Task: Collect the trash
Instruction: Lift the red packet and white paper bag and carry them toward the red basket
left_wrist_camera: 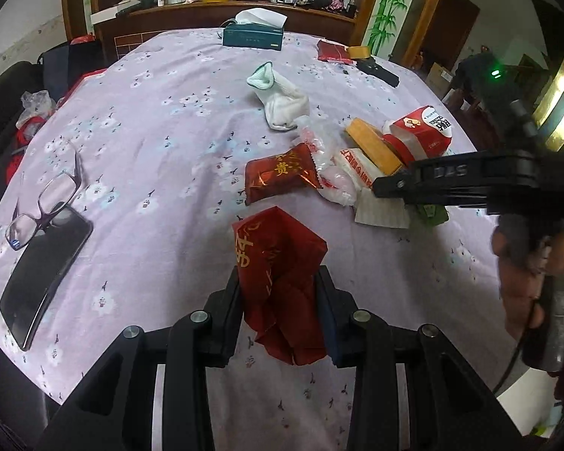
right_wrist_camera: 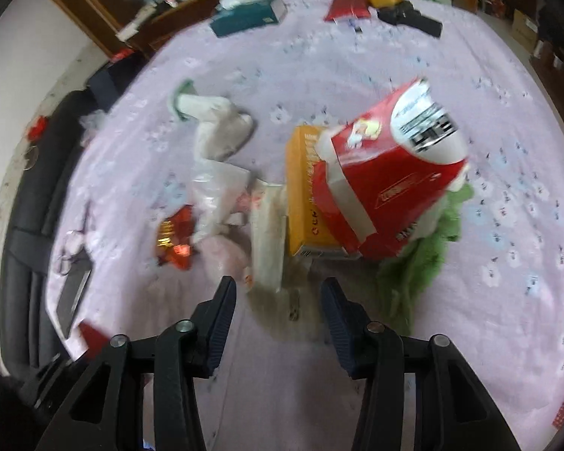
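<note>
Progress looks early to me: my left gripper (left_wrist_camera: 278, 293) has one piece of trash, a crumpled red wrapper (left_wrist_camera: 278, 263), pinched between its jaws at the bottom centre of the left wrist view, lifted clear of the floral sheet (left_wrist_camera: 150, 131). No bin or bag for the trash shows in either view, so I cannot say where it should go.

My right gripper (right_wrist_camera: 278, 300) has its jaws spread apart and holds nothing; it hangs low in the right wrist view, pointed at the pile in the middle of the frame. That pile is what I judge is left: a red and white carton (right_wrist_camera: 394, 173) leaning on a yellow box (right_wrist_camera: 304, 195), a green cloth (right_wrist_camera: 421, 255) beneath them, clear plastic wrap (right_wrist_camera: 218, 188) and a foil snack packet (right_wrist_camera: 176, 236) to the left. The right view is blurred, so small scraps are hard to name.

A white sock (left_wrist_camera: 282, 101), the glasses (left_wrist_camera: 45, 195), the phone (left_wrist_camera: 41, 270) at the left edge, and the tissue box (left_wrist_camera: 252, 35) at the top seem to me not trash.
</note>
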`<state>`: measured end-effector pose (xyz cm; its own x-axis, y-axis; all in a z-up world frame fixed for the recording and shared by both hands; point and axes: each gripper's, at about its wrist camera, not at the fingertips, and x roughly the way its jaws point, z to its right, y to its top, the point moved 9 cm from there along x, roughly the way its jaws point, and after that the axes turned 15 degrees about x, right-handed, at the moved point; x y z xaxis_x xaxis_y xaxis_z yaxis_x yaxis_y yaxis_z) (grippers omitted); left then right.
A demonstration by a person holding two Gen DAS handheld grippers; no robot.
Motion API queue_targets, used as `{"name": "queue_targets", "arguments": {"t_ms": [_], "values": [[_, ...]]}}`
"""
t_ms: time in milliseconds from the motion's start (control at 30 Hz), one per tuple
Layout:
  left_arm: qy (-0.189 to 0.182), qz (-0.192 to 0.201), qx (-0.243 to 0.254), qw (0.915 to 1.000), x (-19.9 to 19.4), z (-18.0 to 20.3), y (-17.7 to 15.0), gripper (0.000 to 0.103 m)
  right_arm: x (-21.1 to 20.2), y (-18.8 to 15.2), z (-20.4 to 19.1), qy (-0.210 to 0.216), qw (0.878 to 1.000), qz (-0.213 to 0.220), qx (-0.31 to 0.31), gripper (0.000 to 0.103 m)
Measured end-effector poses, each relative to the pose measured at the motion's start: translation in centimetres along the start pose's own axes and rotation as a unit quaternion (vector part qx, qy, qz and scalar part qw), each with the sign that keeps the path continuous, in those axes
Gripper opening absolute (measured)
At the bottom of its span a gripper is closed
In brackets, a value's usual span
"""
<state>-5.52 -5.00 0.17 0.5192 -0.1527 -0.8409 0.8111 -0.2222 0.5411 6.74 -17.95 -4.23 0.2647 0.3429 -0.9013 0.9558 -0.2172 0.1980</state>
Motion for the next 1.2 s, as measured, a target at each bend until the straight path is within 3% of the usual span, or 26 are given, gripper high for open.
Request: {"name": "queue_targets", "arguments": {"t_ms": [100, 133, 233, 400, 533, 633, 800, 1000, 1200], "values": [[0.001, 0.001, 0.001, 1.0000, -0.1, 0.0, 0.0, 0.035, 0.1, -0.2, -0.2, -0.011, 1.000, 0.012, -0.011, 0.036], [-0.001, 0.002, 0.002, 1.0000, -0.1, 0.1, 0.0, 0.035, -0.3, -0.4, -0.4, -0.016, 0.999, 0.018, -0.022, 0.030], [-0.005, 0.004, 0.006, 1.0000, 0.0, 0.7, 0.3, 0.035, -1.6, -1.4, 0.0, -0.017, 0.999, 0.026, -0.032, 0.025], [-0.014, 0.005, 0.019, 0.9997, 0.0, 2.5, 0.7, 0.035, -4.6, -5.1, 1.6, -0.003, 0.999, 0.024, -0.045, 0.024], [-0.022, 0.005, 0.031, 0.9993, 0.0, 4.4, 1.0, 0.035, -7.4, -8.4, 4.0, -0.025, 0.996, 0.040, -0.080, 0.024], [-0.026, 0.005, 0.037, 0.9990, -0.1, 5.4, 1.2, 0.035, -8.1, -10.6, 5.8, -0.035, 0.995, 0.024, -0.094, 0.025], [-0.030, 0.007, 0.046, 0.9985, -0.4, 7.0, 1.5, 0.035, -7.4, -11.9, 8.1, -0.048, 0.995, 0.011, -0.085, 0.029], [-0.028, 0.007, 0.051, 0.9983, -1.0, 7.7, 1.3, 0.035, -6.9, -11.7, 8.0, -0.052, 0.995, 0.017, -0.087, 0.038], [-0.023, 0.017, 0.059, 0.9978, -2.1, 8.3, 1.4, 0.035, -7.3, -12.1, 8.1, -0.049, 0.995, 0.034, -0.078, 0.026]]}}
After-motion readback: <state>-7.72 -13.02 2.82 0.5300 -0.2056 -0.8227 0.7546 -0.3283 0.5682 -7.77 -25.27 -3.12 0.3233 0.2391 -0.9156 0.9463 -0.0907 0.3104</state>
